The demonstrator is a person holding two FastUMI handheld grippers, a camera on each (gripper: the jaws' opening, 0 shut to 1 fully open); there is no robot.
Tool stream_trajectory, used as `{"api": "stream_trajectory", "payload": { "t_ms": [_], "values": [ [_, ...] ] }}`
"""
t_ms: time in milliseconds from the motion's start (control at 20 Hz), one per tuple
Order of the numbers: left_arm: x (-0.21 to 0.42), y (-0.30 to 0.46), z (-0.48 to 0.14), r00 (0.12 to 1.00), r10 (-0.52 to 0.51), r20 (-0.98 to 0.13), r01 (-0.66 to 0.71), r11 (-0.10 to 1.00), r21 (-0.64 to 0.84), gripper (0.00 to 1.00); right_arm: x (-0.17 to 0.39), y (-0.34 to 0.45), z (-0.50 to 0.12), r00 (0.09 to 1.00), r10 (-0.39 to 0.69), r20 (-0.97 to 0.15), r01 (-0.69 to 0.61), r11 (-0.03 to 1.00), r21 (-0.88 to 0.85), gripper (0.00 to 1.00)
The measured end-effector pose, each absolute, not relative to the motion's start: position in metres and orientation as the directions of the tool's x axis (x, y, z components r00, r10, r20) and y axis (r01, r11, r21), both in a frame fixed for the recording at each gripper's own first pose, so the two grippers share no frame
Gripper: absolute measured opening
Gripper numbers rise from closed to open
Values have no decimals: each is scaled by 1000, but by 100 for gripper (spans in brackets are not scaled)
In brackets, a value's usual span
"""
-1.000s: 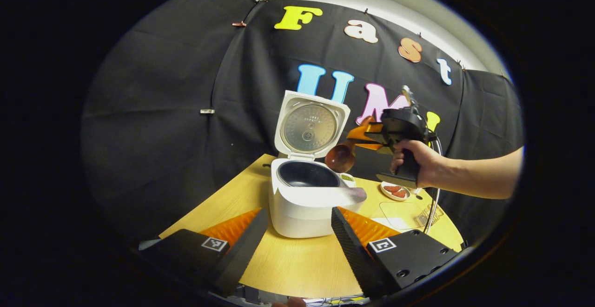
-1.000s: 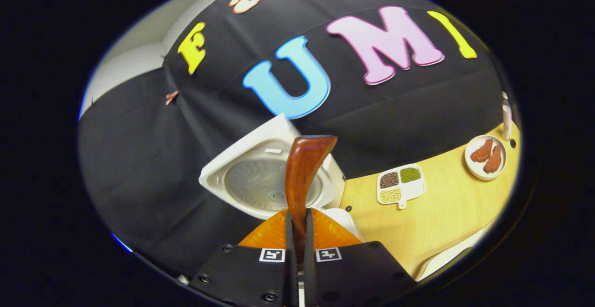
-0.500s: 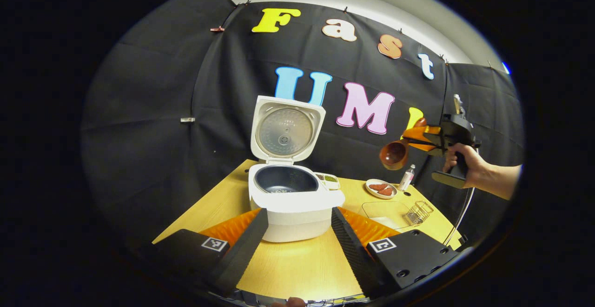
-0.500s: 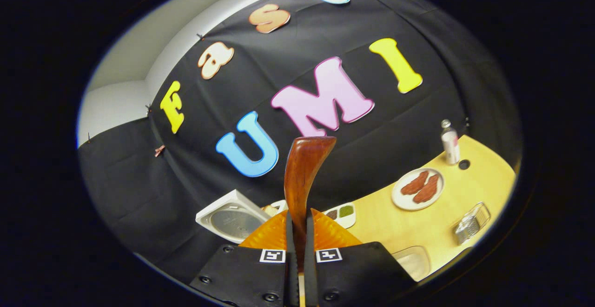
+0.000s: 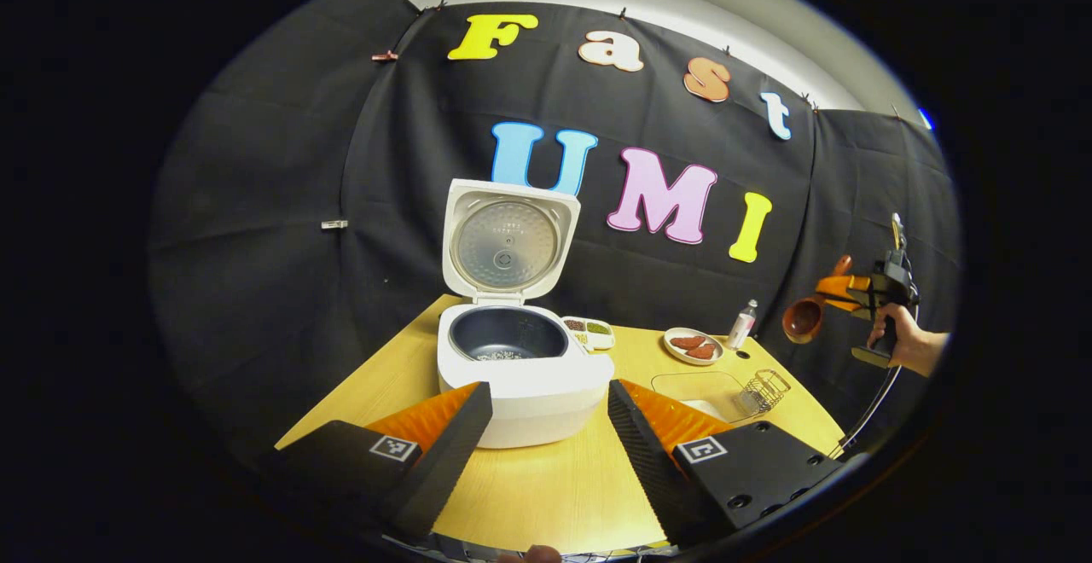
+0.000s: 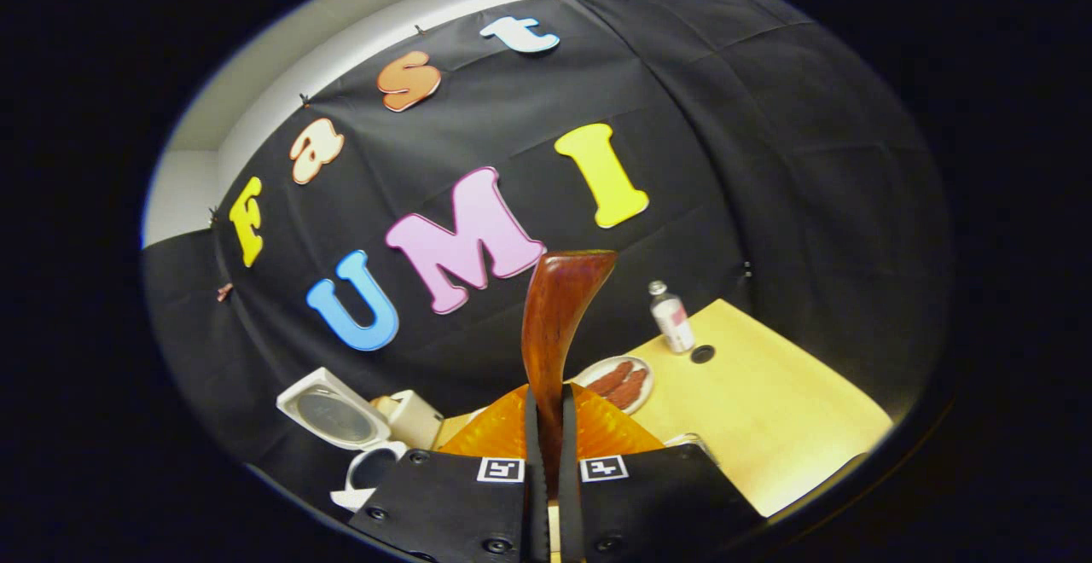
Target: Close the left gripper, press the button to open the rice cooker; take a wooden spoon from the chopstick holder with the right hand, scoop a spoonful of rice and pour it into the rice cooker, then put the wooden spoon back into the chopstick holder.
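Right claw [image 6: 546, 495] pinches the brown wooden spoon [image 6: 559, 316], well right of the open white rice cooker [image 5: 520, 375]; left claw [image 5: 546, 426] spread. Next, I judge: lower it into the wire chopstick holder [image 5: 763, 390].

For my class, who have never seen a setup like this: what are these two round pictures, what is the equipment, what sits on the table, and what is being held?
There is no robot here. A person holds a hand-held two-finger gripper in each hand, and a fisheye camera rides on each one.

The left gripper view looks along the left gripper, whose fingers stand open. Ahead, on the wooden table, is a white rice cooker with its lid up. Behind and beside it are a divided dish of beans, a plate of reddish food, a small bottle, a clear container and a wire chopstick holder. At the far right a hand holds the right gripper.

The right gripper view looks along that gripper, which is shut on a wooden spoon.
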State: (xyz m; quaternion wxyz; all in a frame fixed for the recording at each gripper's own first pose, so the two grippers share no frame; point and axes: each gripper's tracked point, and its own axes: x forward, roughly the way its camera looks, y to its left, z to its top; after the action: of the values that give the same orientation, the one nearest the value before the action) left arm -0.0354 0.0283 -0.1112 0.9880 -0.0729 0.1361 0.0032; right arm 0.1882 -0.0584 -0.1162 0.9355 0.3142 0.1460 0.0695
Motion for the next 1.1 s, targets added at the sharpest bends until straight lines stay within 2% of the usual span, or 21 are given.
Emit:
{"api": "stream_trajectory", "payload": {
  "t_ms": [150, 400, 650, 950, 1000, 1050, 1100],
  "values": [
    [-33, 24, -107, 961, 3, -276, -39, 991, -125, 95, 192, -83, -157, 936, 187, -300, -9, 861, 508, 9],
    [-27, 12, -103, 957, 28, -290, -55, 995, -86, 95, 219, -76, -217, 903, 216, -372, -38, 902, 431, 10],
    [-26, 16, -102, 947, 80, -310, -114, 989, -93, 94, 227, -59, -275, 867, 226, -445, -26, 911, 413, 10],
    [-26, 27, -91, 948, 108, -300, -132, 989, -60, 95, 221, -54, -312, 832, 218, -510, 10, 914, 407, 18],
    [-27, 28, -91, 948, 107, -300, -132, 989, -66, 94, 219, -57, -307, 838, 214, -502, 16, 910, 413, 10],
    [-27, 29, -91, 948, 106, -299, -133, 989, -70, 94, 220, -60, -305, 842, 200, -501, 28, 911, 412, 21],
    [-28, 30, -91, 949, 105, -298, -133, 988, -73, 95, 218, -64, -300, 846, 192, -498, 37, 910, 413, 24]
  ]
}}
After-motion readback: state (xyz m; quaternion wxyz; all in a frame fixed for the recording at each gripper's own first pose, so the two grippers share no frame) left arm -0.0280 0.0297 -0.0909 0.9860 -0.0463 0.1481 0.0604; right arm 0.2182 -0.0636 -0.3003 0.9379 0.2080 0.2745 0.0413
